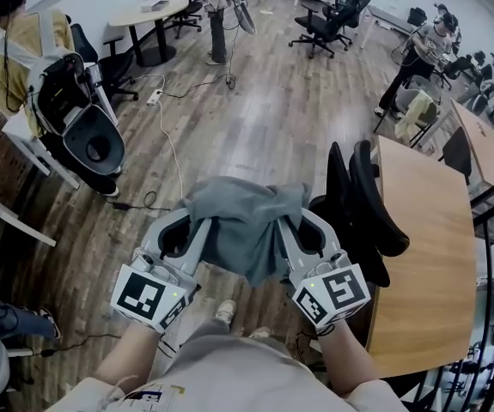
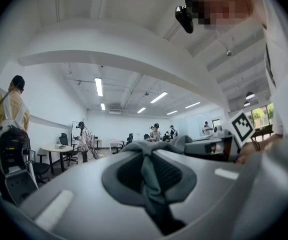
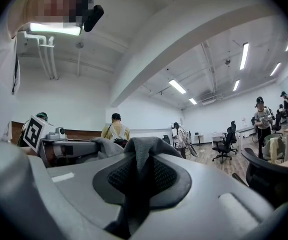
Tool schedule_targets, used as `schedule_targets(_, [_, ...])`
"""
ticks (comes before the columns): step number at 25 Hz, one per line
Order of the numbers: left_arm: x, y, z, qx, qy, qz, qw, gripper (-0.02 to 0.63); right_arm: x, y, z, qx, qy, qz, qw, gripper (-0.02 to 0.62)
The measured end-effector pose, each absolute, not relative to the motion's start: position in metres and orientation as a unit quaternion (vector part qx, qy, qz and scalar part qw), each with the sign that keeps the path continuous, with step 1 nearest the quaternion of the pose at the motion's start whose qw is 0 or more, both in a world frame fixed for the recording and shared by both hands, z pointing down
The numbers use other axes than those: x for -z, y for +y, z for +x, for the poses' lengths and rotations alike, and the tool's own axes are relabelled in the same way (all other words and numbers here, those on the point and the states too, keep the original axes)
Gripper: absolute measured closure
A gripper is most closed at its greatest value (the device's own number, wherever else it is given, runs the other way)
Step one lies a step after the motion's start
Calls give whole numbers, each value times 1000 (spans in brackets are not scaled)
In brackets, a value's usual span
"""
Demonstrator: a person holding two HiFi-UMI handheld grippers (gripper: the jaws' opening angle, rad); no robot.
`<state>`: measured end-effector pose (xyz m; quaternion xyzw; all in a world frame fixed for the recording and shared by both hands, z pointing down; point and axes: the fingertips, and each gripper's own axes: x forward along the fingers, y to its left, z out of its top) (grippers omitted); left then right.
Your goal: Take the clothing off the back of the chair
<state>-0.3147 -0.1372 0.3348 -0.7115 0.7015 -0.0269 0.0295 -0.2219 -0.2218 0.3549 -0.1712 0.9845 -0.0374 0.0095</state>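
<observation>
A grey-green garment (image 1: 240, 227) hangs in the air between my two grippers, left of the black office chair (image 1: 362, 209). My left gripper (image 1: 202, 223) is shut on the cloth's left edge, my right gripper (image 1: 285, 223) on its right edge. In the left gripper view a fold of the garment (image 2: 149, 171) is pinched between the dark pads (image 2: 176, 176). The right gripper view shows the same: the garment (image 3: 139, 159) is clamped between its pads (image 3: 161, 176). The cloth is clear of the chair's back.
A wooden desk (image 1: 427, 247) stands right of the chair. A person with a backpack rig (image 1: 32, 67) stands at the left, others farther back. A round table (image 1: 148, 11) is far off. A cable (image 1: 173, 144) runs across the wood floor.
</observation>
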Motion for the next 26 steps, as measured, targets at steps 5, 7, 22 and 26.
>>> schedule_targets(5, [-333, -140, -310, 30, 700, -713, 25, 584, -353, -223, -218, 29, 985, -171, 3, 545])
schedule_targets(7, [-332, -143, -309, 29, 699, -714, 25, 584, -352, -227, -217, 29, 985, -171, 2, 545])
schedule_targets(22, [-335, -146, -316, 24, 692, -722, 16, 584, -357, -229, -222, 32, 984, -177, -5, 543])
schedule_targets(26, [-336, -139, -316, 25, 692, -722, 17, 584, -357, -223, -222, 31, 984, -177, -3, 543])
